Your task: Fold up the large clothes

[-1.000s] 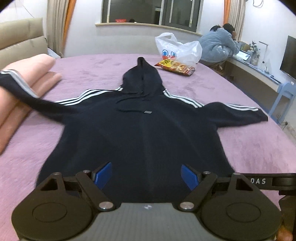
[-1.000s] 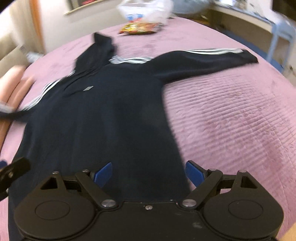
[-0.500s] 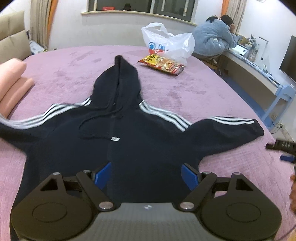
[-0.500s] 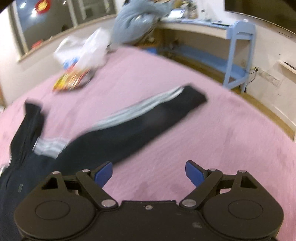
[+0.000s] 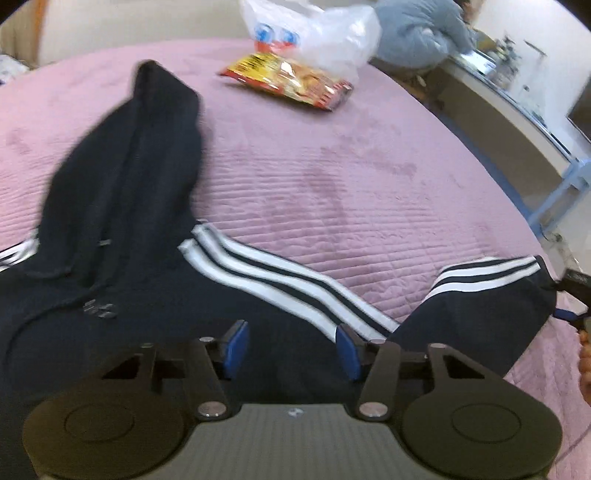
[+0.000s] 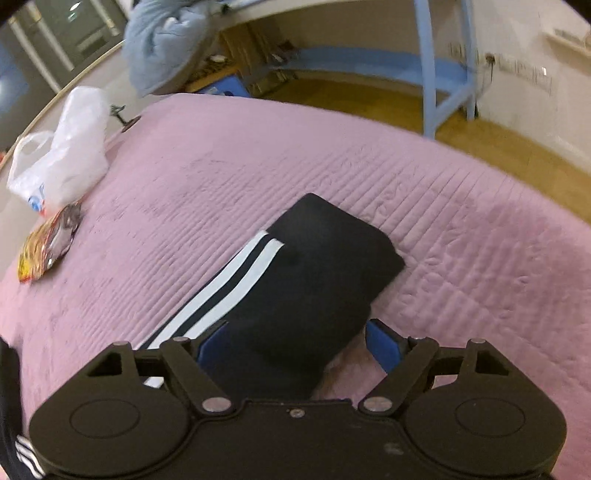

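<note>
Hoodie [image 5: 122,206]: navy-black, white stripes along the sleeves. Bed cover [image 5: 332,177]: mauve-pink, quilted in fine lines. Snack packet [image 5: 288,79]: yellow and red. Plastic bag [image 5: 314,29]: white, blue and red print. Both claws: black bodies, blue pads [image 6: 382,345].

The hoodie [image 5: 147,295] lies spread on the bed [image 5: 369,177], its hood [image 5: 147,147] reaching toward the far side. Beyond the hood and to its right, a snack packet [image 5: 288,79] lies on the cover, and a plastic bag [image 5: 314,33] sits just behind it, touching it. The hoodie's right sleeve [image 5: 480,299] runs out toward the bed's right edge. The left gripper [image 5: 291,349] hangs over the garment's shoulder, near where that sleeve begins. The right gripper [image 6: 291,345] is at the sleeve's cuff [image 6: 325,251], one finger either side of the sleeve. A seated person [image 5: 417,37] is at a desk [image 5: 517,103] past the far right corner.
</note>
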Demonstrator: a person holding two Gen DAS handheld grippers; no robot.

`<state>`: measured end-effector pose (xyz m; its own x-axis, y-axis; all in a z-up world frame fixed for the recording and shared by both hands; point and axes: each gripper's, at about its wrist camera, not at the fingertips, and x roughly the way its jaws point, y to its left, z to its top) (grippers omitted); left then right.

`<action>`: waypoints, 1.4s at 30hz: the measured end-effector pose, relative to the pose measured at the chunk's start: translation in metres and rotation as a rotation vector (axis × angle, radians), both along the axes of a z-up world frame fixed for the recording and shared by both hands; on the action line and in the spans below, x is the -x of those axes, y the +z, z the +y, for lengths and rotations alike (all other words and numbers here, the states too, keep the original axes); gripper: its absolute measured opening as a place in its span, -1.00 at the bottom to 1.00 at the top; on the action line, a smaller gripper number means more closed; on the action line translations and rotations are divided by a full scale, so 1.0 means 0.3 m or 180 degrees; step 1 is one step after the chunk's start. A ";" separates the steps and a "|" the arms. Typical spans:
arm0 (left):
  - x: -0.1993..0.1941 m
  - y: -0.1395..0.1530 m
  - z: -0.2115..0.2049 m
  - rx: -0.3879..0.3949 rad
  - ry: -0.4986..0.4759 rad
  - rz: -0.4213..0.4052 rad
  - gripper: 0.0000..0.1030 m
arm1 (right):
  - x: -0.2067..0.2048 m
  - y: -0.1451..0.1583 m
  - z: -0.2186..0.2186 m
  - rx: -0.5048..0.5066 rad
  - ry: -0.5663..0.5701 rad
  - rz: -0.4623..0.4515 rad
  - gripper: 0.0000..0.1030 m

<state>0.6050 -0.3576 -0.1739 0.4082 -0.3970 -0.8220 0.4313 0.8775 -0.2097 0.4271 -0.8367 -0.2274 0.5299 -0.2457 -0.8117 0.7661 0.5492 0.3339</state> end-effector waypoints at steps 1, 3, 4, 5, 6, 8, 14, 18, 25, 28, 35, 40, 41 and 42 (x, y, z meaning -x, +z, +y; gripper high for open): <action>-0.018 -0.016 -0.022 0.0013 -0.0053 0.0033 0.04 | -0.008 -0.021 -0.013 -0.0066 -0.0035 -0.0013 0.90; -0.050 -0.051 -0.068 0.0038 -0.0151 0.0145 0.04 | -0.027 -0.047 -0.029 -0.0082 -0.0070 -0.0025 0.90; -0.064 -0.070 -0.090 0.0045 -0.0205 0.0220 0.05 | -0.036 -0.048 -0.027 -0.0025 -0.0083 -0.0023 0.90; -0.083 -0.097 -0.111 0.0041 -0.0241 0.0309 0.05 | -0.045 -0.043 -0.019 0.0039 -0.0074 -0.0030 0.79; -0.101 -0.123 -0.134 0.0023 -0.0251 0.0394 0.05 | -0.057 -0.039 -0.010 0.0119 -0.0042 -0.0025 0.60; -0.113 -0.157 -0.164 0.0030 -0.0277 0.0497 0.05 | -0.076 -0.026 0.012 0.0276 0.0124 0.0028 -0.83; -0.126 -0.181 -0.258 -0.0396 -0.0218 0.0125 -0.70 | 0.098 0.175 0.109 0.0571 0.0323 -0.0447 -0.84; -0.134 -0.165 -0.200 0.0003 -0.0020 0.0139 -0.80 | 0.382 0.325 0.172 0.0858 -0.0169 -0.0679 -0.84; -0.126 -0.207 -0.201 -0.0081 0.0063 -0.0007 -0.74 | 0.467 0.021 0.149 0.0336 -0.0404 0.0273 -0.84; -0.082 -0.150 -0.174 0.0050 -0.0038 -0.0028 -0.66 | 0.486 0.032 0.182 0.0231 -0.0532 0.0195 -0.83; 0.078 -0.029 -0.017 0.0237 -0.0143 -0.0082 -0.58 | 0.570 0.311 0.350 0.0712 -0.0427 -0.0338 -0.84; 0.170 0.010 0.180 0.0319 -0.0058 -0.0049 -0.52 | 0.516 0.313 0.435 0.0664 -0.0301 -0.0226 -0.82; 0.181 0.018 0.225 0.0331 -0.0040 -0.0041 -0.52 | 0.482 0.339 0.487 0.0725 -0.0221 -0.0278 -0.82; 0.188 0.028 0.273 0.0337 -0.0016 -0.0030 -0.52 | 0.449 0.370 0.557 0.0798 -0.0093 -0.0350 -0.82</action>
